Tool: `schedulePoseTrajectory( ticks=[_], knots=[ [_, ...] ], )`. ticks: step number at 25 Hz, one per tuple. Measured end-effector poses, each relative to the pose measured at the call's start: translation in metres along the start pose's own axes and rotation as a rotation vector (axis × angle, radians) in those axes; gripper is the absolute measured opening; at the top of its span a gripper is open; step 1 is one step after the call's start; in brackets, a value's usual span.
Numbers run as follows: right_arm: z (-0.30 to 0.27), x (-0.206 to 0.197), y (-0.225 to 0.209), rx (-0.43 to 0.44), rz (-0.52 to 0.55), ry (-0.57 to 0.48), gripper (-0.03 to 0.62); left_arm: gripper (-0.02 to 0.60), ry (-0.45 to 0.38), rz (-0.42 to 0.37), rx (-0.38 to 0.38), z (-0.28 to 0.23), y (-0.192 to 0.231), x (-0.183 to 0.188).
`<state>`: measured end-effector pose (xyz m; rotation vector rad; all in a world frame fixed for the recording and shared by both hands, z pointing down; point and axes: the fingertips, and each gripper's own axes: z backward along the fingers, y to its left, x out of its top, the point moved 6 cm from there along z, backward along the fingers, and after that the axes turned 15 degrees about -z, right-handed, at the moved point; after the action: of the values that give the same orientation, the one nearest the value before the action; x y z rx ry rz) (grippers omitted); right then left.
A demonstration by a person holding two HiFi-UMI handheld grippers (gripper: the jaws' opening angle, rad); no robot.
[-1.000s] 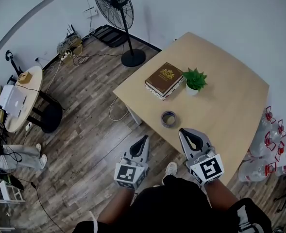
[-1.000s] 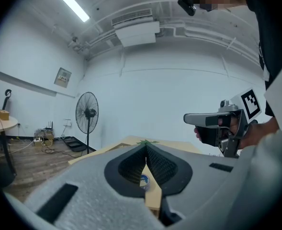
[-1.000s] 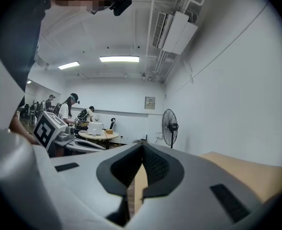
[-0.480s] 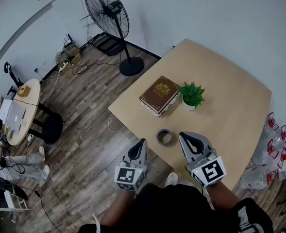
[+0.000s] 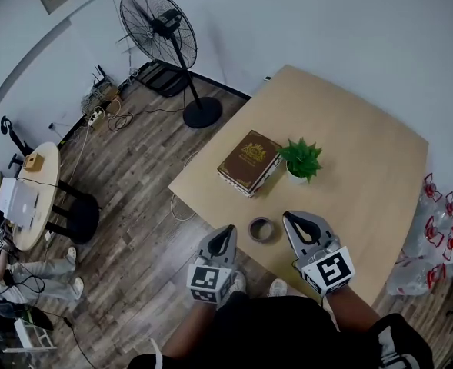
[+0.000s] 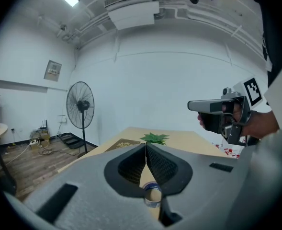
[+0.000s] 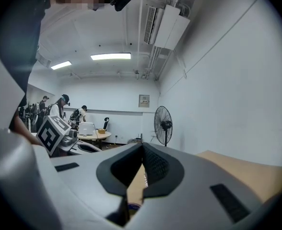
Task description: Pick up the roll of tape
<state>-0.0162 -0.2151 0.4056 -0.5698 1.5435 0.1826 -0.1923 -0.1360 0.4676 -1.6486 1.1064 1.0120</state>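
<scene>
While the person stands at the near edge of the light wooden table (image 5: 364,129), the head view looks steeply down over it and the dark plank floor (image 5: 134,229) to its left. A black pedestal fan (image 5: 158,29) stands on that floor beyond the table's far left corner, and a small round side table (image 5: 40,198) sits well apart at the left edge of the view. On the wooden table a brown book (image 5: 248,162) lies flat near the left edge, with a small potted plant (image 5: 301,160) just beside it on the right.

The left gripper (image 5: 228,229) is held off the table's near edge, above the floor, with its tip towards the table. Its own view shows the two jaws pressed together at the tip, with nothing between them. The right gripper (image 5: 289,217) is held over the table's near edge, and its view likewise shows its jaws meeting at the tip with nothing clamped.

The roll of tape (image 5: 261,229) lies on the table close to the near edge, between the two gripper tips and nearer the viewer than the book. It rests flat on one face, so its hole opens upward and its axis stands upright; being a ring, it has no long side across the tabletop. Neither gripper touches it.
</scene>
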Motion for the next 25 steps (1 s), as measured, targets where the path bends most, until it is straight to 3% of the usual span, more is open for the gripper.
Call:
schedulePoseTrajectory(
  ticks=[5, 11, 13, 16, 21, 25],
  knots=[
    [-0.011, -0.004, -0.008, -0.044, -0.013, -0.002, -0.005, 0.022, -0.001, -0.046, -0.065, -0.016, 0.006, -0.002],
    [-0.014, -0.013, -0.012, -0.106, -0.037, -0.002, -0.005, 0.213, 0.053, -0.108, -0.226, -0.032, -0.001, -0.02],
    [-0.013, -0.017, -0.012, -0.126, -0.044, 0.005, -0.005, 0.274, 0.091, -0.161, -0.294, -0.039, -0.008, -0.03],
    [-0.01, -0.023, -0.012, -0.157, -0.047, 0.019, -0.005, 0.316, 0.146, -0.276, -0.4, -0.047, -0.021, -0.048],
    [0.001, -0.029, -0.017, -0.216, -0.047, 0.028, -0.004, 0.333, 0.218, -0.502, -0.561, -0.061, -0.048, -0.074],
    [0.009, -0.035, -0.022, -0.257, -0.052, 0.035, -0.005, 0.331, 0.274, -0.561, -0.637, -0.069, -0.063, -0.087]
  ],
)
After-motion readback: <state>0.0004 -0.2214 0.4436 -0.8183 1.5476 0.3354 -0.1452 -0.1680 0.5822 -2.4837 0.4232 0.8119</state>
